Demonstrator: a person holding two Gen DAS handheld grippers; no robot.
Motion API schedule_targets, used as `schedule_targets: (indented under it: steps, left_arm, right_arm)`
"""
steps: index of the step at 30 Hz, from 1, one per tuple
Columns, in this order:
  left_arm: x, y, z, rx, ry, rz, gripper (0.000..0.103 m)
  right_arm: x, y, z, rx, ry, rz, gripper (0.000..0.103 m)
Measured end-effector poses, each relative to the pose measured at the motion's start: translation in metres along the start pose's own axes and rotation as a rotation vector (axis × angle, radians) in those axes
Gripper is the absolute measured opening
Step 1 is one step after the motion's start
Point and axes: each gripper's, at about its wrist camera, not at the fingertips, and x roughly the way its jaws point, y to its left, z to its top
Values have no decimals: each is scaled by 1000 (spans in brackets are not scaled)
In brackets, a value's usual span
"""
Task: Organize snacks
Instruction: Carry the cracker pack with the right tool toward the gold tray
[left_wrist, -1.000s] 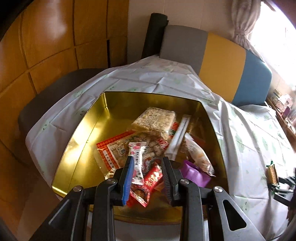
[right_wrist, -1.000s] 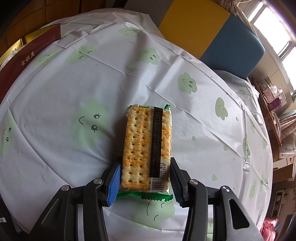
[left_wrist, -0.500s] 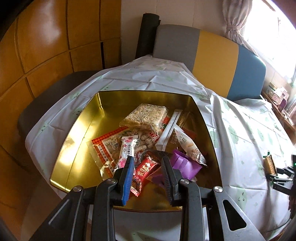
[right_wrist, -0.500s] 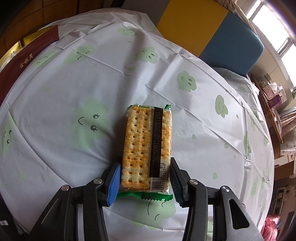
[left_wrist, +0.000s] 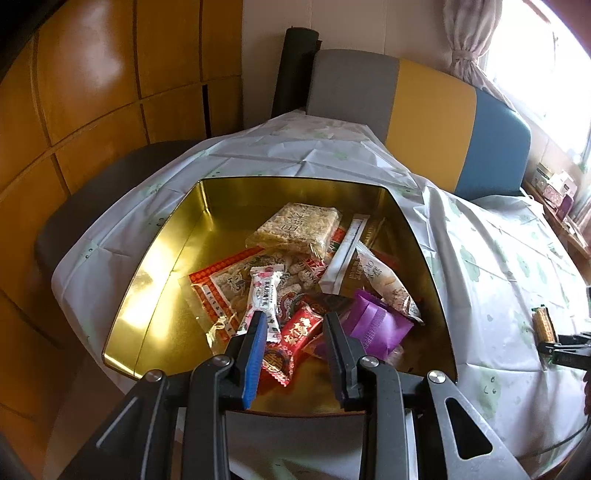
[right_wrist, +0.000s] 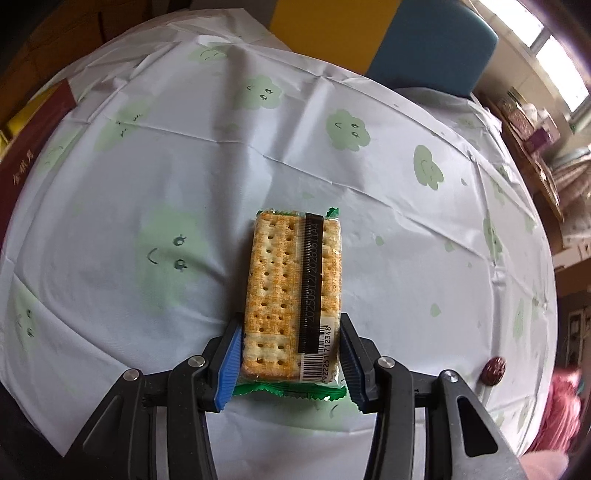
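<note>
Now we look down our right gripper (right_wrist: 291, 363); its jaws are closed on the cracker packet (right_wrist: 293, 295), one blue pad on each long side near the barcode end; the packet juts forward over the white tablecloth (right_wrist: 184, 177) with its green cloud faces; whether its far end touches the cloth we cannot tell. Over on our left gripper (left_wrist: 295, 334), the jaws stand partly open and empty, hanging above the near edge of the gold tin (left_wrist: 162, 258); between the fingers we see a red candy wrapper (left_wrist: 301, 328) lying in the tin, untouched; around it lie a white sachet (left_wrist: 264, 295), a purple packet (left_wrist: 376, 325) and a rice cracker bar (left_wrist: 295, 227); all these snacks sit inside the tin.
</note>
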Motion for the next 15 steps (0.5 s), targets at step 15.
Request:
schedule_targets:
  steps: [15]
  left_arm:
    - [0,17,-1,-45,-2,15,32]
  right_arm:
    - [-40,61,13,-52,-91,229,48]
